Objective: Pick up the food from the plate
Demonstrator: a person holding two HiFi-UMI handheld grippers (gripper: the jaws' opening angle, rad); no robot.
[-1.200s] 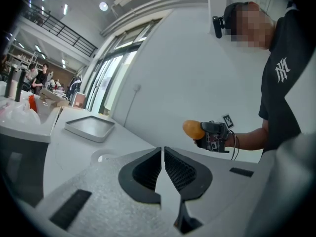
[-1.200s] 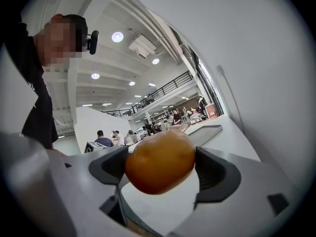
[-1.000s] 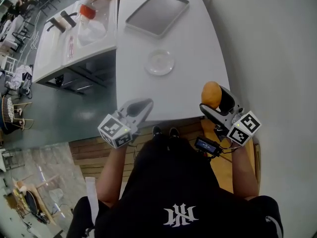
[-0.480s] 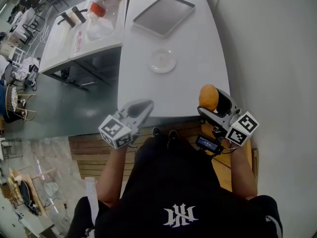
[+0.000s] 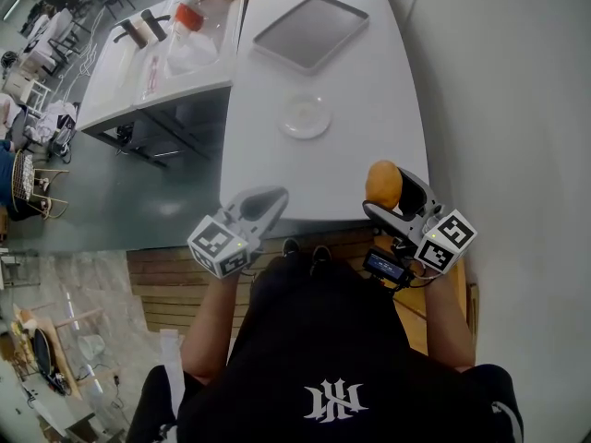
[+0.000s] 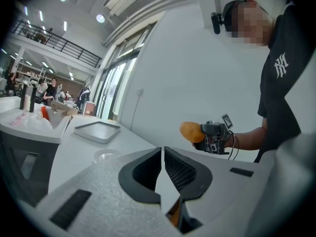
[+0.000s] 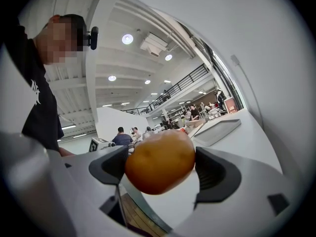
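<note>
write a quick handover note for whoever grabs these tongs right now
Right tongs: shut on the orange-brown rounded food item, held in the air over the near edge of the white table.
Left tongs: shut, empty, by the table's front edge.
Small clear round plate: bare, mid-table; grey rectangular tray beyond it, also bare.
Done: the food is off the plate.
Left: nothing of the pick itself; probably just keep the grip firm.
</note>
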